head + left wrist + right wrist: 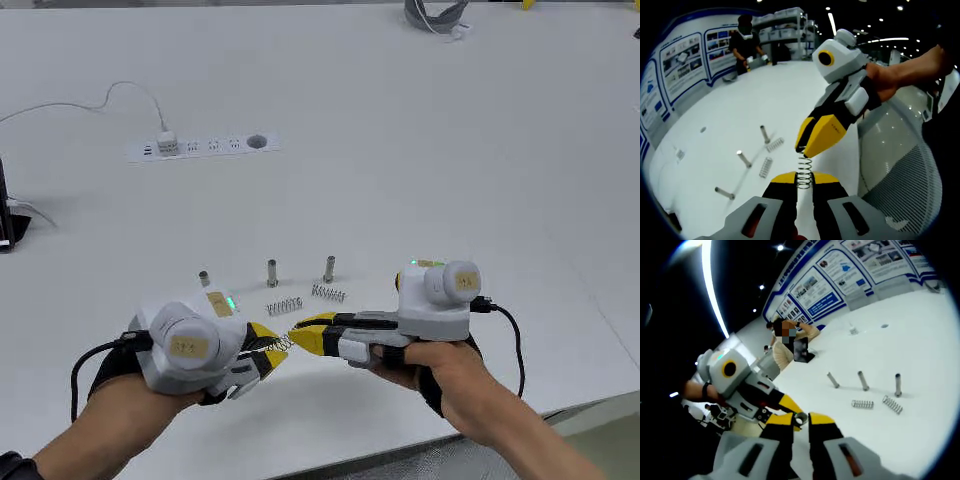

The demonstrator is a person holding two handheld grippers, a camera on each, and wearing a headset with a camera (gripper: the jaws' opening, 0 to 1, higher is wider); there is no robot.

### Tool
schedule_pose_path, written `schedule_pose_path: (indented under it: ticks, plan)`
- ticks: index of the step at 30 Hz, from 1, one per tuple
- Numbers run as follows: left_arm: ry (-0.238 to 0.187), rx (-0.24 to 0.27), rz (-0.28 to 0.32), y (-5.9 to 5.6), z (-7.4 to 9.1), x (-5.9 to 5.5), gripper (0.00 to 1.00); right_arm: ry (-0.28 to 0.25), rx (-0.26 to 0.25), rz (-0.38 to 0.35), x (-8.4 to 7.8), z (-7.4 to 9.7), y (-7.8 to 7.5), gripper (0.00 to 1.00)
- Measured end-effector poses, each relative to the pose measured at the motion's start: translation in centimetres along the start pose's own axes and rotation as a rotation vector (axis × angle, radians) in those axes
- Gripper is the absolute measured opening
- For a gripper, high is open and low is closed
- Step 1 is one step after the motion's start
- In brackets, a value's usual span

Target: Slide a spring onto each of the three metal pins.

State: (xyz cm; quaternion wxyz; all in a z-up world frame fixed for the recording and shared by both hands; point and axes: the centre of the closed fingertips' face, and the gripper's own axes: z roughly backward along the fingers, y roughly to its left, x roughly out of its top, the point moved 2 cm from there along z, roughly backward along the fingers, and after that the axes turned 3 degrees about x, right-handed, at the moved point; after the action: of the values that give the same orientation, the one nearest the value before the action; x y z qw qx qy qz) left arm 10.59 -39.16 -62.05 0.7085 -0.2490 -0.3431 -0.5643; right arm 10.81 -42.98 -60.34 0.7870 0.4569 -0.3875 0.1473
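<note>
Bright, even overhead light leaves the white table [420,150] nearly shadowless in the sharp head view, the metal pins [272,272] casting only faint short shadows, while both gripper views bulge and bend toward their edges, with ceiling lamps [831,22] glaring as spots and streaks across their dark upper parts.

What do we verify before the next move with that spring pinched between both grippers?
1. Left gripper grips the small coiled metal spring: ok, it sits between the yellow tips.
2. Right gripper on the same spring: ok, closed on its other end.
3. Three upright metal pins free: ok, none carries a spring.
4. Two spare springs reachable: ok, lying on the white table beside the pins.
5. Held spring lined up over a pin: not ok, it is nearer the person than the pins.
6. Held spring unbent: cannot tell.
</note>
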Motion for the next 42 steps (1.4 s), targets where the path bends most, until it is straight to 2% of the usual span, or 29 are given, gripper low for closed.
schedule_pose_path:
  ticks: [4, 16, 19, 24, 27, 32, 33, 42]
  plan:
    - [-0.007, -0.003, 0.005, 0.2, 0.0, 0.2, 0.10, 0.018, 0.009, 0.024, 0.4, 0.0, 0.2, 0.12]
    - [-0.023, -0.004, 0.008, 0.5, -0.3, 0.8, 0.10, 0.179, 0.058, 0.201, 1.2, -0.4, 0.6, 0.12]
    - [-0.035, -0.009, 0.012, 0.5, -0.2, 1.0, 0.10, 0.233, 0.073, 0.259, 1.4, -0.3, 0.7, 0.12]
    - [-0.057, -0.014, 0.006, 0.4, -0.2, 1.3, 0.10, 0.352, 0.092, 0.374, 1.3, -0.4, 1.0, 0.12]
    - [-0.086, -0.023, 0.011, 0.3, -0.2, 1.7, 0.10, 0.427, 0.107, 0.450, 1.4, -0.4, 1.2, 0.12]
    - [-0.123, -0.034, 0.010, 0.3, -0.1, 2.5, 0.10, 0.509, 0.133, 0.540, 2.0, -0.1, 1.5, 0.12]
    - [-0.129, -0.038, 0.008, 0.3, -0.1, 2.7, 0.10, 0.539, 0.138, 0.566, 2.1, 0.0, 1.5, 0.12]
    - [-0.156, -0.067, -0.029, 0.0, -0.1, 3.9, 0.10, 0.683, 0.198, 0.725, 2.3, 0.4, 2.0, 0.12]
